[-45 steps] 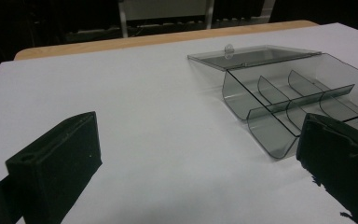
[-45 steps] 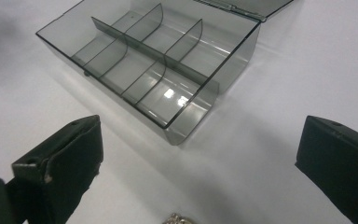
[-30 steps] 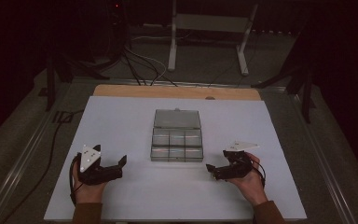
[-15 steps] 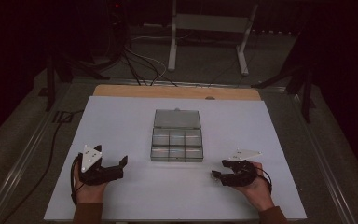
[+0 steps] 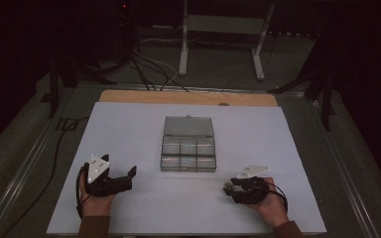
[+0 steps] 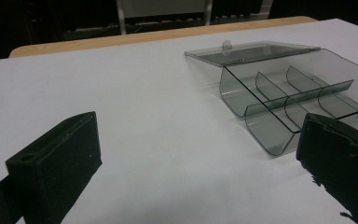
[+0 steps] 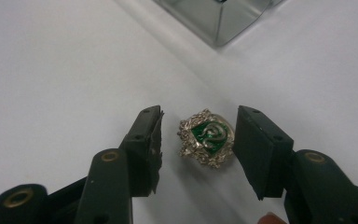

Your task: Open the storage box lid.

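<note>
A small silver crest badge (image 7: 206, 137) with a green snake emblem lies flat on the white table sheet (image 7: 51, 70). My right gripper (image 7: 199, 115) is lowered over it, one jaw on each side. The jaws have just been closing; a gap remains at the left pad (image 7: 154, 135), while the right pad (image 7: 254, 144) is at the badge's edge. In the high view the right gripper (image 5: 229, 188) sits front right of the clear compartment box (image 5: 188, 153), whose lid (image 5: 188, 126) lies open. My left gripper (image 5: 128, 177) rests front left, open and with nothing between its jaws (image 6: 198, 130), which point toward the box (image 6: 289, 100).
The white sheet (image 5: 129, 129) covers the table, with a wooden strip (image 5: 188, 97) along its far edge. Cables (image 5: 149, 74) and a stand's legs (image 5: 218, 49) lie on the floor beyond. A person's hands hold both grippers at the near edge.
The right gripper has shifted slightly toward the near edge and tipped down, and its jaws have narrowed. The left gripper has stayed put.
</note>
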`<control>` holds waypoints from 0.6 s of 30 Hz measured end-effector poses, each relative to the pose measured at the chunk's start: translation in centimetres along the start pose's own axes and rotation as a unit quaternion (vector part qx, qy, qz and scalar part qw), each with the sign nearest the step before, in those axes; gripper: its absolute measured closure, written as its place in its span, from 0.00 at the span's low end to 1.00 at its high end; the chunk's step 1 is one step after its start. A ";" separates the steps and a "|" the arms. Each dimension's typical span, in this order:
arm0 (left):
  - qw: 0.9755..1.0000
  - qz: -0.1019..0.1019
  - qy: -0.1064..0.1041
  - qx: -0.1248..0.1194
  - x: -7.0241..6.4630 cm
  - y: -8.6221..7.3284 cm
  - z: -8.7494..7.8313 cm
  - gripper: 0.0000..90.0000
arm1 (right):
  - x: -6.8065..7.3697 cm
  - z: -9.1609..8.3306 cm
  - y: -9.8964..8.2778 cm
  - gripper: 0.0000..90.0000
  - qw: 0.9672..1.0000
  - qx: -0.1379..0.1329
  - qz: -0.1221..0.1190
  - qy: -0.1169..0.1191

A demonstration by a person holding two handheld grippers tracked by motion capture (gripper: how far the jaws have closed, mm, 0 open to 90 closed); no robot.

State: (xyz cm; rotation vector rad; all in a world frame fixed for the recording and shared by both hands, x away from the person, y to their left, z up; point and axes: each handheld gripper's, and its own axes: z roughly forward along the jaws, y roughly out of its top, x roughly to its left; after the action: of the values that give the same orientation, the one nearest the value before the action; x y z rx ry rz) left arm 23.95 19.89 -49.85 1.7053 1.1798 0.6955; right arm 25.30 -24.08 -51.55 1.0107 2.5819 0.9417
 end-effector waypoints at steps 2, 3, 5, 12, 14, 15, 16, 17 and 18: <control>1.000 0.000 0.000 0.001 0.0 0.0 0.0 0.02 | 0.1 0.3 0.0 0.56 1.000 0.006 -0.006 -0.005; 1.000 0.000 0.000 0.001 0.0 0.0 0.0 0.02 | 0.1 0.4 -0.1 0.56 1.000 0.008 -0.007 -0.007; 1.000 0.000 0.000 0.001 -0.1 0.0 0.0 0.02 | 0.1 0.7 -0.1 0.56 1.000 0.012 -0.009 -0.014; 1.000 0.003 -0.002 0.003 -0.2 0.0 0.2 0.02 | 0.1 1.2 -0.1 0.61 0.999 0.023 -0.014 -0.029; 1.000 0.003 -0.002 0.002 -0.2 0.0 0.1 0.02 | 0.1 1.2 -0.1 0.61 0.999 0.023 -0.012 -0.029; 1.000 0.003 -0.002 0.002 -0.2 0.0 0.1 0.02 | 0.1 1.1 -0.1 0.61 0.999 0.022 -0.011 -0.029; 1.000 0.003 -0.002 0.002 -0.2 0.0 0.1 0.02 | 0.1 1.0 -0.1 0.62 0.999 0.021 -0.009 -0.028; 1.000 0.003 -0.002 0.002 -0.2 0.0 0.1 0.02 | 0.1 1.0 -0.1 0.64 0.999 0.017 -0.006 -0.027; 1.000 0.002 -0.001 0.002 -0.2 0.0 0.1 0.02 | 0.0 0.8 -0.1 0.65 1.000 0.014 -0.004 -0.023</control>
State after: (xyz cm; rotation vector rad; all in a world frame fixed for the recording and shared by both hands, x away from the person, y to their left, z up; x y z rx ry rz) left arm 23.98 19.67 -49.93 1.7116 1.1765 0.6940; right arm 25.65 -23.73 -52.23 1.0158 2.5660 0.8732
